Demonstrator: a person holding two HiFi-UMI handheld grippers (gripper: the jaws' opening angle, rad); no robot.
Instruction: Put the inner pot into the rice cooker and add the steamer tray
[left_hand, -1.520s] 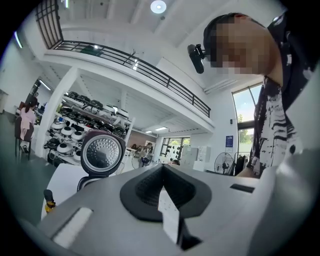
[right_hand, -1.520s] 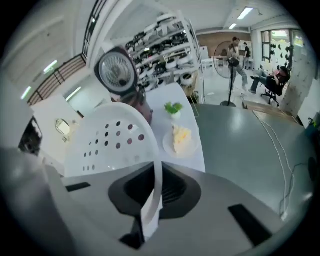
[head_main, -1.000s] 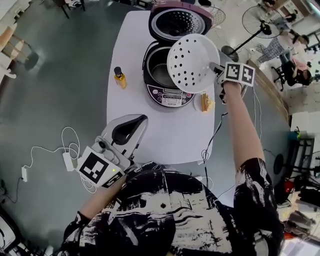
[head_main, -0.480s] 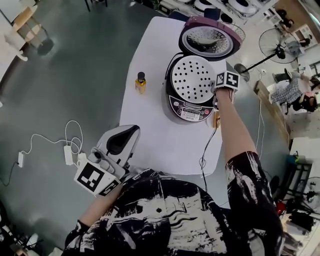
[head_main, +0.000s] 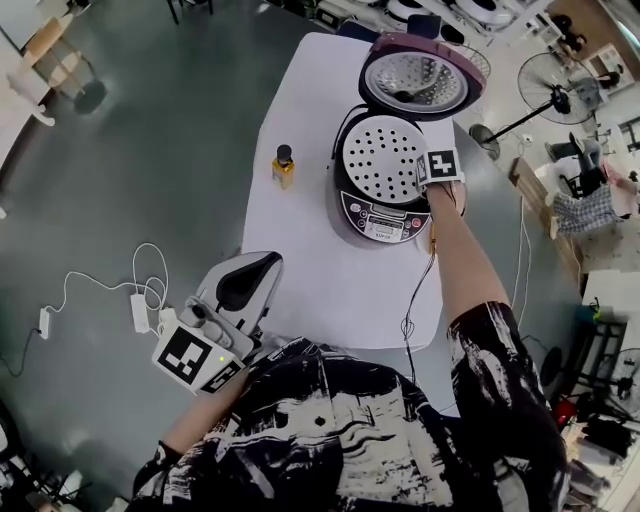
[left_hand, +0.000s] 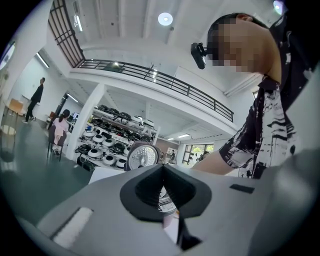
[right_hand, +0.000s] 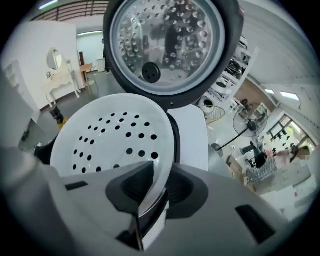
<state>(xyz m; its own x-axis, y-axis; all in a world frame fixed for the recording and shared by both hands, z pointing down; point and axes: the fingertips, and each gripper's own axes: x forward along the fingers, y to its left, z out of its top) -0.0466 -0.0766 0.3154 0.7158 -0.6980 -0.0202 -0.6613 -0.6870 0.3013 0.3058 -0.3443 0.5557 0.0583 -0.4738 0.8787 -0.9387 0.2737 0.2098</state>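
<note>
Steamer tray (head_main: 380, 158) is sitting flat over the mouth of the rice cooker (head_main: 340, 200), at the 12 o'clock end of the bench (head_main: 320, 290). The inner pot is not showing under it. Right tongs (right_hand: 161, 172) are easing apart at the tray's 3 o'clock edge, with the thin white rim between the pads and only a sliver of gap. Left tongs (left_hand: 161, 171) are pressed together, pinching nothing, and hanging off the bench corner at 7 o'clock.

Risks, as judged:
- The pads are barely clearing the rim, so pulling away now is likely dragging that edge up and leaving the tray cocked or skidding toward 9 o'clock.
- The open lid (head_main: 415, 80) is standing at 12 o'clock, so a high exit swing is risking a knock.
- The bottle (head_main: 284, 168) at the cooker's 9 o'clock is well apart and a low worry.

Writing:
- The control panel (head_main: 385, 225) is carrying print too small to read.
- The bottle label is unreadable.
- The marker cube (head_main: 438, 166) is showing only black-and-white squares.
</note>
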